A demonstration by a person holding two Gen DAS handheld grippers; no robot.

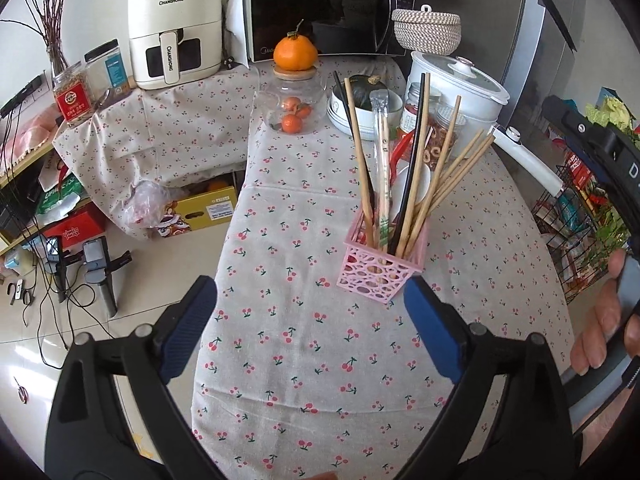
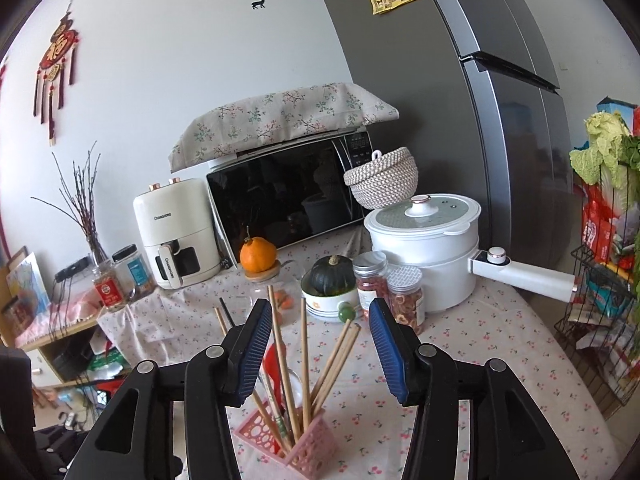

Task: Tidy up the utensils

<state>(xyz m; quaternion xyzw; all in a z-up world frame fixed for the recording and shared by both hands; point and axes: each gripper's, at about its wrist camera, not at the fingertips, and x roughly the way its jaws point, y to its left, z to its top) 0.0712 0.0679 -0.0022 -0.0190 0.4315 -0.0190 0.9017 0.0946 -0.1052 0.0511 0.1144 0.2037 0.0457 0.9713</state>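
Observation:
A pink perforated utensil holder (image 1: 379,274) stands on the cherry-print tablecloth (image 1: 304,344). It holds several wooden chopsticks (image 1: 360,152), a black chopstick (image 1: 414,160) and a wrapped pair. My left gripper (image 1: 310,304) is open and empty, just short of the holder. In the right wrist view the holder (image 2: 298,446) sits below my right gripper (image 2: 316,348), which is open and empty above the chopsticks (image 2: 305,360). A red and white spoon (image 2: 276,372) lies behind the holder.
At the back stand a glass jar with an orange on top (image 1: 295,92), a bowl with a dark squash (image 1: 362,100), snack jars (image 2: 404,294), a white pot with a long handle (image 2: 432,240), a microwave (image 1: 320,8) and an air fryer (image 1: 174,28). A wire rack (image 1: 580,216) stands on the right. The table edge drops on the left.

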